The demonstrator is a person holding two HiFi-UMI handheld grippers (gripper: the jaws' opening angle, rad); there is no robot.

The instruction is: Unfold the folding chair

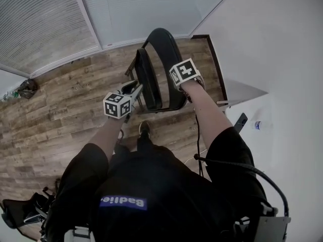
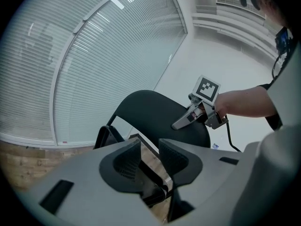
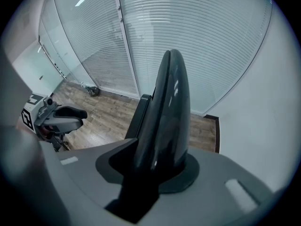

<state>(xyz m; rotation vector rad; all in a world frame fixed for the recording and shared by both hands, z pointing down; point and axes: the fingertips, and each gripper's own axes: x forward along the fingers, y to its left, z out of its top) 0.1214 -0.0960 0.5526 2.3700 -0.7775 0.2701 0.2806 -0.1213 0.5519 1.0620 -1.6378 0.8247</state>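
Black folding chair point(image 1: 160, 67) stands on wood floor point(image 1: 60, 115), near window blinds point(image 1: 136, 6) & white wall point(image 1: 272, 44). Seat point(image 1: 149, 82) is folded up close to backrest point(image 3: 170, 98). R gripper point(image 3: 157, 164) pinches backrest's top edge. L gripper point(image 1: 135, 89) is at seat's side, jaws spread w/ a gap, gripping nothing; chair frame shows btwn them.

1 folding chair point(image 1: 160, 64); 2 hand-held grippers point(image 1: 135, 88) point(image 1: 187, 88); 1 person point(image 1: 151, 195).

A wood-plank floor point(image 1: 60, 115) is bordered by slatted blinds point(image 1: 45, 24) and a white wall point(image 1: 272, 34); a small bottle point(image 1: 257, 125) is seen at the right.
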